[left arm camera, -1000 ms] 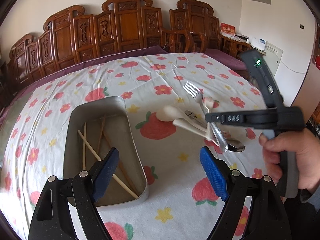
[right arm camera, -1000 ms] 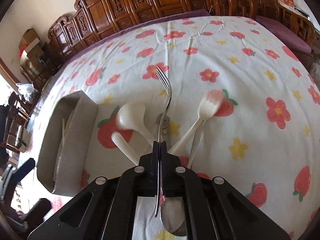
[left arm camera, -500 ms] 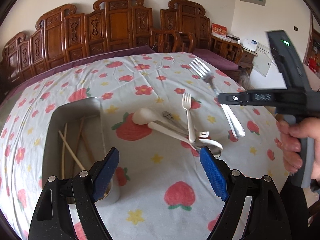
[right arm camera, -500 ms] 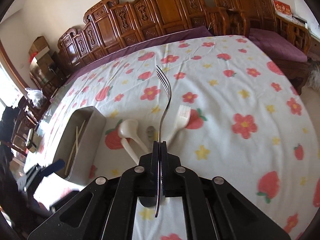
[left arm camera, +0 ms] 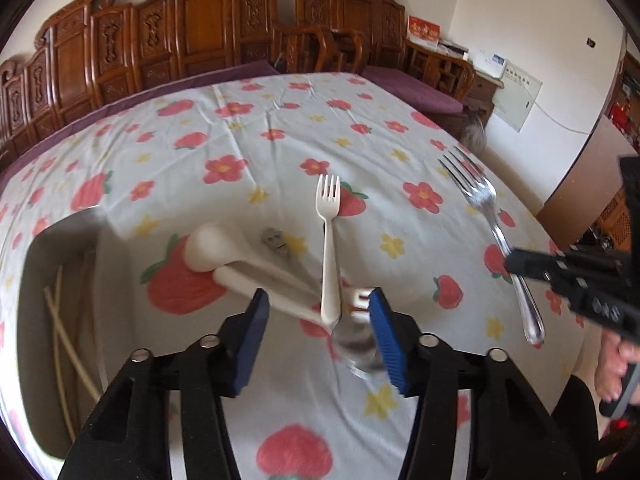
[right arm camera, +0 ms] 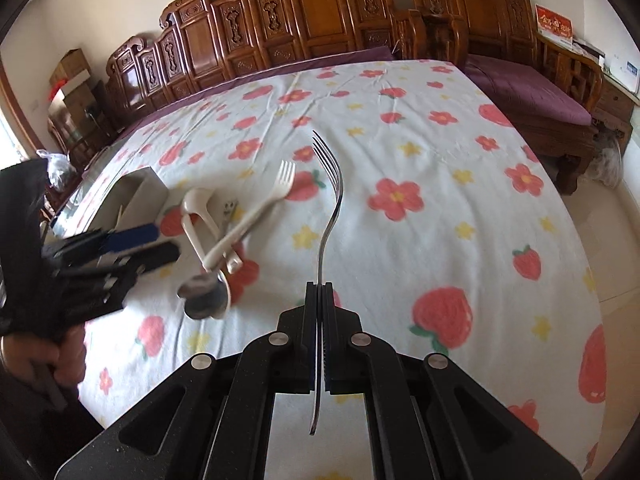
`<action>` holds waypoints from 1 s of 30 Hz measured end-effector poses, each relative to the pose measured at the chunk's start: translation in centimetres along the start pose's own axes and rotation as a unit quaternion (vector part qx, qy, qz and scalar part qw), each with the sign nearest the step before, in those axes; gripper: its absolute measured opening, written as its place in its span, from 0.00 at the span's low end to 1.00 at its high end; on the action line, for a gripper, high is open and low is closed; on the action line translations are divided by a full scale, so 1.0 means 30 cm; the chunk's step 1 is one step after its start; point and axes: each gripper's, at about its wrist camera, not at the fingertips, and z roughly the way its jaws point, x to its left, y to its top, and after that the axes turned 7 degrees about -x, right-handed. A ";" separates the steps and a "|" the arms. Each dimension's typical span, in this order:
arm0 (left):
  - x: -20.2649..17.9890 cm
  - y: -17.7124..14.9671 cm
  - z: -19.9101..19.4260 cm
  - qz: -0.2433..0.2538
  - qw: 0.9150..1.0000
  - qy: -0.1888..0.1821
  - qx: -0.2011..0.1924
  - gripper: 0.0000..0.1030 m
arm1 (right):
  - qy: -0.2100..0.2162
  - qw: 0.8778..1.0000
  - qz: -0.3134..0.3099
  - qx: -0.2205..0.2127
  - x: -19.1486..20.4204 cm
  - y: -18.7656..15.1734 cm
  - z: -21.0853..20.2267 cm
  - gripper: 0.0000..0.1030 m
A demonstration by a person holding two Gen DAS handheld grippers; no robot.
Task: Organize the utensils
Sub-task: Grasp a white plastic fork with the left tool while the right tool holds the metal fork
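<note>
Clamping a metal fork by its handle, the right gripper has its pads pressed fully together on it; the tines point away over the flowered cloth of the desk, and the fork is lifted clear of it. In the left wrist view this same fork hangs at the right, held by the black tool in a hand. The left gripper is closing, its blue pads about half apart and touching nothing, with the handle end of a white plastic fork and the bowl of a metal spoon between them. Just beside these lie a white ladle-like spoon and a small metal piece. At the left edge stands a grey tray with chopsticks inside.
</note>
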 end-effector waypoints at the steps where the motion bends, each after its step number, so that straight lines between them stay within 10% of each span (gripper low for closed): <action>1: -0.003 0.009 0.020 -0.001 1.000 0.001 0.005 0.42 | 0.001 1.000 -0.001 0.001 -0.005 -0.003 0.002 0.03; 12: -0.019 0.080 0.214 -0.003 0.998 0.004 0.056 0.16 | 0.016 1.000 0.009 -0.008 -0.025 0.022 -0.007 0.03; 30: -0.025 0.094 0.281 -0.011 0.997 0.016 0.075 0.07 | 0.021 1.000 0.011 -0.003 -0.023 0.019 -0.006 0.03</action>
